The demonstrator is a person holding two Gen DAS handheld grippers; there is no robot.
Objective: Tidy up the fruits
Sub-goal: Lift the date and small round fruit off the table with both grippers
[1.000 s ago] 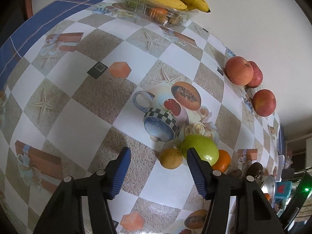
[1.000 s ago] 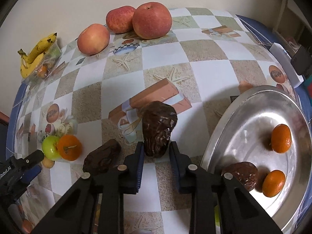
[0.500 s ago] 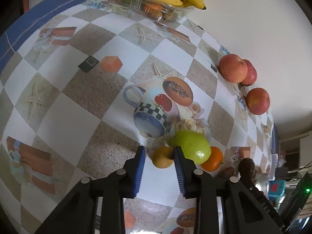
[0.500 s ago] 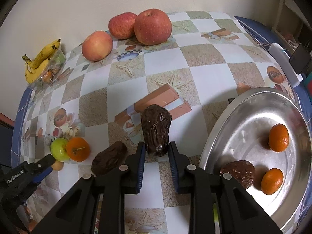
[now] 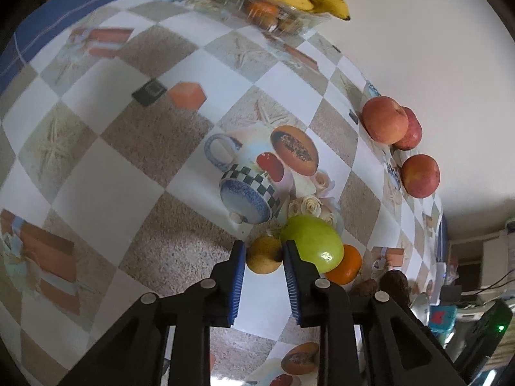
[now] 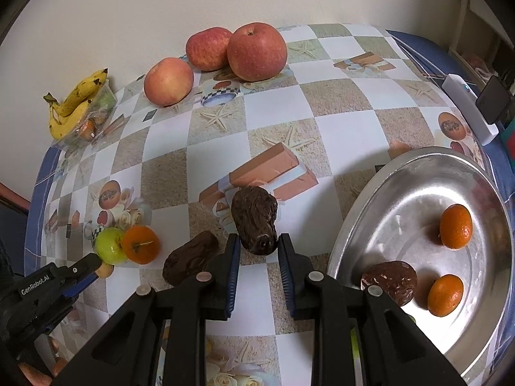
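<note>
My left gripper point(image 5: 264, 247) is shut on a small yellow-brown fruit point(image 5: 263, 255) that rests on the checked tablecloth. It touches a green apple point(image 5: 310, 244), with an orange point(image 5: 346, 265) behind that. My right gripper point(image 6: 259, 244) is shut on the lower end of a dark brown wrinkled fruit point(image 6: 256, 218). A second dark fruit point(image 6: 191, 260) lies just left of its fingers. The metal tray point(image 6: 402, 212) at the right holds two oranges point(image 6: 455, 230) and one dark fruit point(image 6: 389, 281). The right wrist view also shows the left gripper point(image 6: 93, 267) low at the left.
Three red apples point(image 6: 257, 51) stand by the wall at the back. Bananas point(image 6: 75, 106) lie on a clear plastic box point(image 5: 267, 16) at the far corner. A white device point(image 6: 466, 109) and a phone point(image 6: 494, 103) sit at the table's right edge.
The left jaws, wide apart a second ago, have closed onto the small yellow-brown fruit. The right gripper has kept its hold on the dark fruit and barely moved.
</note>
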